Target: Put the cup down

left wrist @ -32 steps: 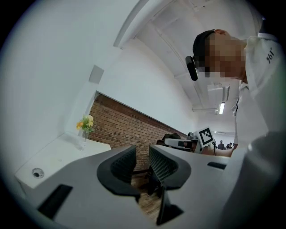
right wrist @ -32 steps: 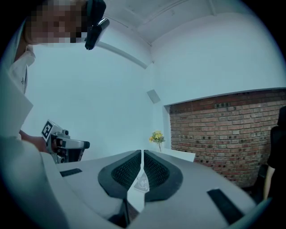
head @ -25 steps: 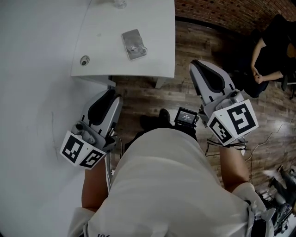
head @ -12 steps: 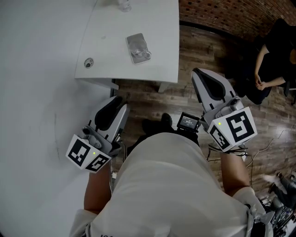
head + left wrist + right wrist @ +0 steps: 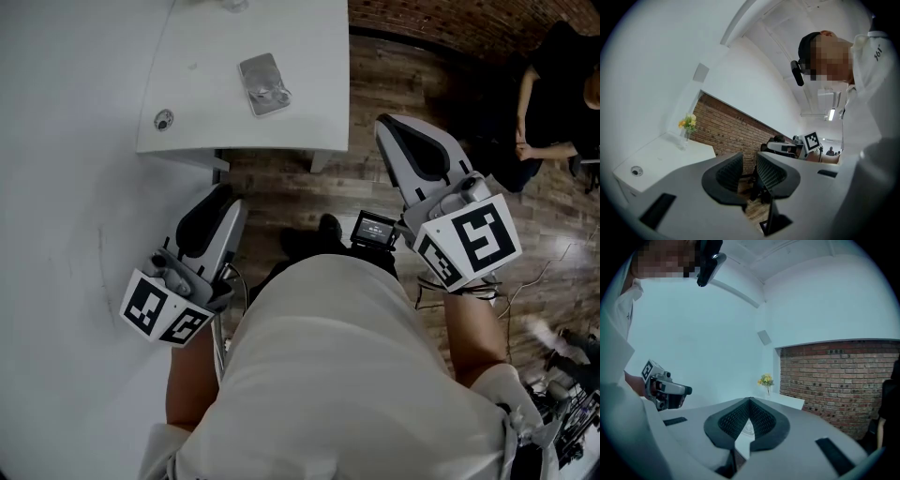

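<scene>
A clear cup (image 5: 263,84) lies on the white table (image 5: 309,112), seen at the top of the head view. Neither gripper holds it. My left gripper (image 5: 208,214) is held close to my body over the wooden floor, just below the table's near edge. In the left gripper view its jaws (image 5: 749,161) are shut with nothing between them. My right gripper (image 5: 401,142) is raised at the right, beside the table's corner. Its jaws (image 5: 749,403) are shut too, tips touching and empty.
A small vase of yellow flowers (image 5: 687,123) stands on the table's far end by the brick wall (image 5: 834,376). A round grommet (image 5: 164,120) sits in the tabletop. A person in black (image 5: 553,103) sits at the right. Cables and gear (image 5: 562,394) lie on the floor at the lower right.
The head view has swayed slightly, so the table shifts in the picture. Both grippers stay near my body with nothing in them.
</scene>
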